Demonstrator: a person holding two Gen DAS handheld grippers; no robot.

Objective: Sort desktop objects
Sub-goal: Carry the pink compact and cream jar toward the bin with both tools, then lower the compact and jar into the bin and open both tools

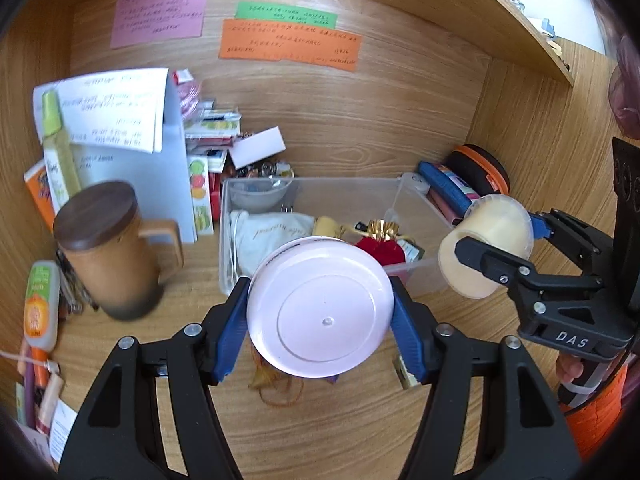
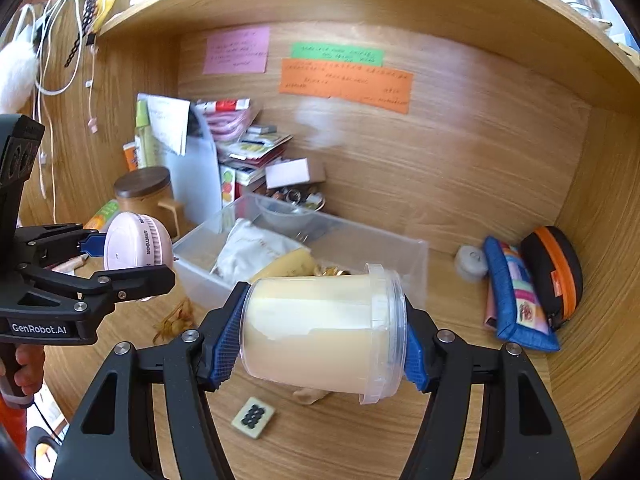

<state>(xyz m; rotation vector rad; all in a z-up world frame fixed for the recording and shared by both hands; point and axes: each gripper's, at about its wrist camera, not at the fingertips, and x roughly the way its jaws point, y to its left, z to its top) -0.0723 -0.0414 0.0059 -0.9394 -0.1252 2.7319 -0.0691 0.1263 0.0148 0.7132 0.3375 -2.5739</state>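
Observation:
My left gripper [image 1: 320,316] is shut on a round pink case [image 1: 318,306], held above the desk in front of a clear plastic bin [image 1: 344,188]; the case also shows in the right wrist view [image 2: 132,242]. My right gripper [image 2: 320,340] is shut on a cream-filled clear jar [image 2: 320,328] lying sideways between the fingers, above the desk near the bin [image 2: 360,236]. In the left wrist view the jar [image 1: 486,246] hangs at the bin's right end. The bin holds a white pouch [image 1: 272,232], a red and gold bag [image 1: 380,244] and a small bowl [image 1: 260,194].
A brown lidded mug [image 1: 108,248] stands left of the bin, with papers, bottles and boxes behind. A blue pouch [image 2: 516,300] and a black and orange case [image 2: 556,272] lie at the right wall. A mahjong tile [image 2: 253,417] and rubber bands [image 1: 276,386] lie on the desk.

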